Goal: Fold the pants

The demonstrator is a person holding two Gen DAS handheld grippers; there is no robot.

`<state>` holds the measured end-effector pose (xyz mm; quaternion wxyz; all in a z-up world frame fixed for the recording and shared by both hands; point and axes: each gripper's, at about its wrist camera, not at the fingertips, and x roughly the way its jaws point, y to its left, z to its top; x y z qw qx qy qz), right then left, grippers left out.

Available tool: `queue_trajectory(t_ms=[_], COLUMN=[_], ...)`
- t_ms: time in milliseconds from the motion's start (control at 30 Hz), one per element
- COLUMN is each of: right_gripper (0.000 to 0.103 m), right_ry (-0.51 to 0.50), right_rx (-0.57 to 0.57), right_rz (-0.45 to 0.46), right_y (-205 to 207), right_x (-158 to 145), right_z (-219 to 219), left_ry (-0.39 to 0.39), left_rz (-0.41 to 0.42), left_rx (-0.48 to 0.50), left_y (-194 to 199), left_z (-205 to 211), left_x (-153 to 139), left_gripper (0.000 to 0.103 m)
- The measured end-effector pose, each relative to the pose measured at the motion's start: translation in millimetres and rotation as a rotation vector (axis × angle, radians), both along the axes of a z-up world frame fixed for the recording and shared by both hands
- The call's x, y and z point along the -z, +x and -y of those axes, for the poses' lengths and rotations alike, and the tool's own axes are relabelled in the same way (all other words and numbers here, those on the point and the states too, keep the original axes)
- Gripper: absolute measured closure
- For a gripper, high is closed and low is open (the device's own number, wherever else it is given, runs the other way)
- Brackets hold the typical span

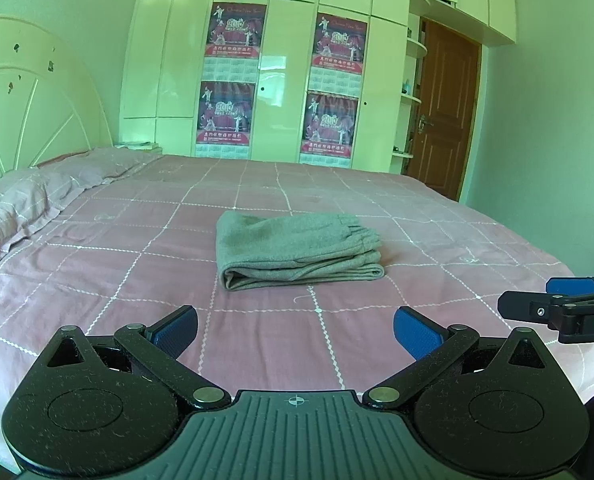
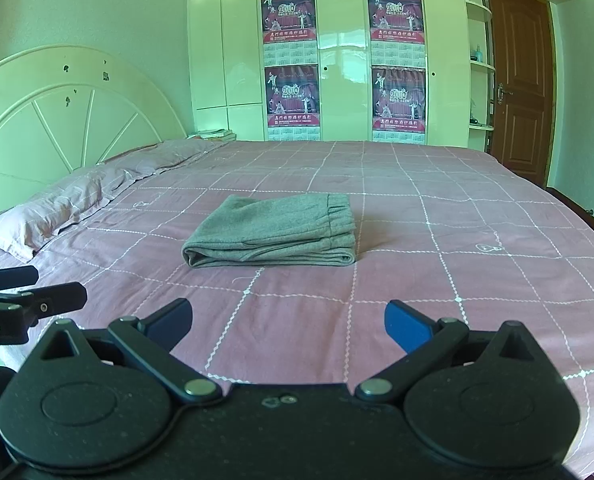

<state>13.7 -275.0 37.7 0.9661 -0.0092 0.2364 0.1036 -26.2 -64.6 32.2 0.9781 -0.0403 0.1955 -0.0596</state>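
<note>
Grey pants (image 1: 297, 248) lie folded into a compact stack on the pink checked bed (image 1: 137, 240), elastic waistband to the right; they also show in the right wrist view (image 2: 273, 236). My left gripper (image 1: 295, 330) is open and empty, held back from the pants above the bed's near part. My right gripper (image 2: 287, 324) is open and empty, also short of the pants. The right gripper shows at the right edge of the left wrist view (image 1: 553, 300), and the left gripper at the left edge of the right wrist view (image 2: 33, 288).
Pink pillows (image 1: 25, 204) lie along the white headboard (image 1: 29, 116) at the left. White wardrobes with red posters (image 1: 233, 76) stand behind the bed. A brown door (image 1: 445, 116) is at the back right.
</note>
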Motion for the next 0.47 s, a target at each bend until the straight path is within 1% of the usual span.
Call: queue_trajectory(t_ms=[233, 467], right_gripper=[0.006, 0.006], right_ry=[-0.004, -0.003], right_rx=[-0.001, -0.003], right_rz=[-0.003, 0.001], right_y=[-0.4, -0.6], right_x=[1.5, 1.3], right_z=[0.5, 1.2], left_ry=[0.006, -0.025], left_rz=[0.008, 0.004], left_rx=[0.003, -0.009], left_y=[-0.7, 0.3], left_z=[-1.6, -6.3], left_x=[-0.3, -2.7], left_gripper=[0.0, 0.0])
